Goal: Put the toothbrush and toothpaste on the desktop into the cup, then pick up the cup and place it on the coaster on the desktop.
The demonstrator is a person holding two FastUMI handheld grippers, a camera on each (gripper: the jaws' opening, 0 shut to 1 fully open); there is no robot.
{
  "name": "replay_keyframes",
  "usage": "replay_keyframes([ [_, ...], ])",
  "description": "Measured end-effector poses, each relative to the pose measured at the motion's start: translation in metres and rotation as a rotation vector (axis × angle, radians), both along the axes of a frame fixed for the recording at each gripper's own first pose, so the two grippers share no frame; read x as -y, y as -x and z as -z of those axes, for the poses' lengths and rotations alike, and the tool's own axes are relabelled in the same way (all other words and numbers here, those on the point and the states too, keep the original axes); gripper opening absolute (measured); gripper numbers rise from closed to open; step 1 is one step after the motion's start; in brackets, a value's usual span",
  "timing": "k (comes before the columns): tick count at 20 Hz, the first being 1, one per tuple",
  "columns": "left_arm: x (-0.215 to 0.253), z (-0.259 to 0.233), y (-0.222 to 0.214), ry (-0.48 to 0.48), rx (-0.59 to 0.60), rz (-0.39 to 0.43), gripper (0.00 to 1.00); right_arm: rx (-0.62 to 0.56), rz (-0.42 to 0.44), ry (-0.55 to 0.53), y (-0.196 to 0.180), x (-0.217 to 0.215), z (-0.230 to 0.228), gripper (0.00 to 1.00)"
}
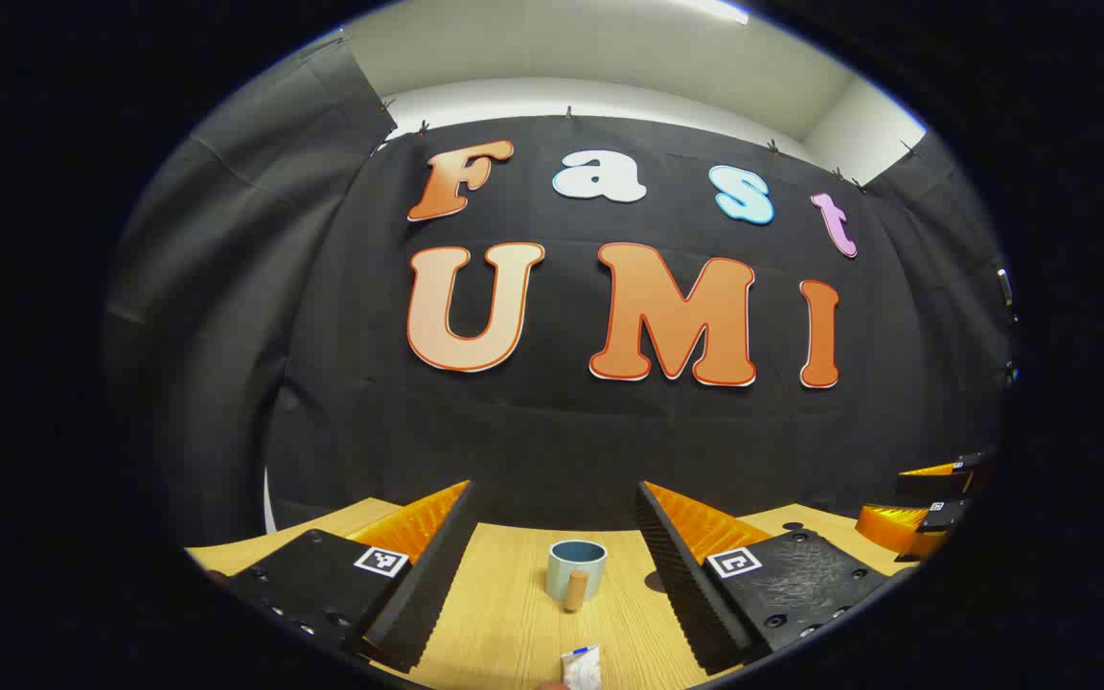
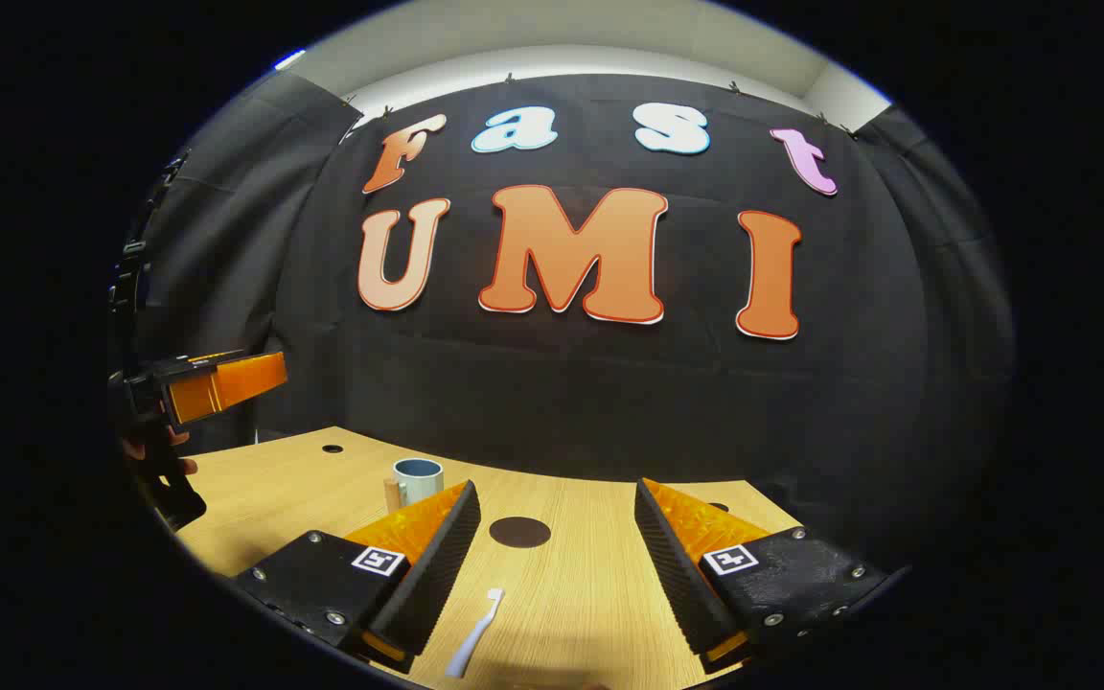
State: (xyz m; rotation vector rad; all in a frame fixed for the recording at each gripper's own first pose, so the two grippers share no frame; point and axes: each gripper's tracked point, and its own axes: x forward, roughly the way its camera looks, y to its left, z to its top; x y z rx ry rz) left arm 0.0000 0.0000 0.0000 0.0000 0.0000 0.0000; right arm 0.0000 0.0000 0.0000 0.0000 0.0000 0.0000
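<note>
**Two open tools, nothing picked up yet**

The left tool (image 1: 552,575) is open wide and holds nothing. Straight ahead of it, between its fingers, stands the blue cup (image 1: 576,567) on the wooden worktop (image 1: 504,623). The cup's handle points back at the tool. Nearer, at the bottom edge, lies the toothpaste (image 1: 582,665), just under the tool.

The right tool (image 2: 552,575) is open wide too, and empty. The white toothbrush (image 2: 475,623) lies flat on the worktop right below it, near its left finger. The brush runs long-ways away from the tool, head end farther off. Past it sits the round dark coaster (image 2: 519,532), and the cup is farther off to the left.

So the right tool is nearest the toothbrush and the left tool is nearest the toothpaste. I think each must dip down first.
</note>
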Motion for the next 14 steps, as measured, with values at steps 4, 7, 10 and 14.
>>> replay_keyframes([
  [4, 0.008, 0.007, -0.002, -0.052, -0.022, 0.019, 0.97, -0.005, 0.005, 0.005, 0.002, 0.001, 0.003, 0.98],
  [7, 0.013, 0.006, -0.002, -0.051, -0.018, 0.033, 0.97, -0.014, 0.014, -0.011, 0.001, 0.002, 0.004, 0.98],
  [10, 0.008, -0.008, 0.0, -0.1, 0.014, 0.01, 1.0, -0.016, 0.0, -0.03, 0.004, -0.002, 0.004, 0.97],
  [14, 0.009, -0.011, 0.005, -0.094, 0.032, 0.007, 1.0, -0.015, 0.016, -0.024, 0.0, -0.001, 0.008, 0.98],
])
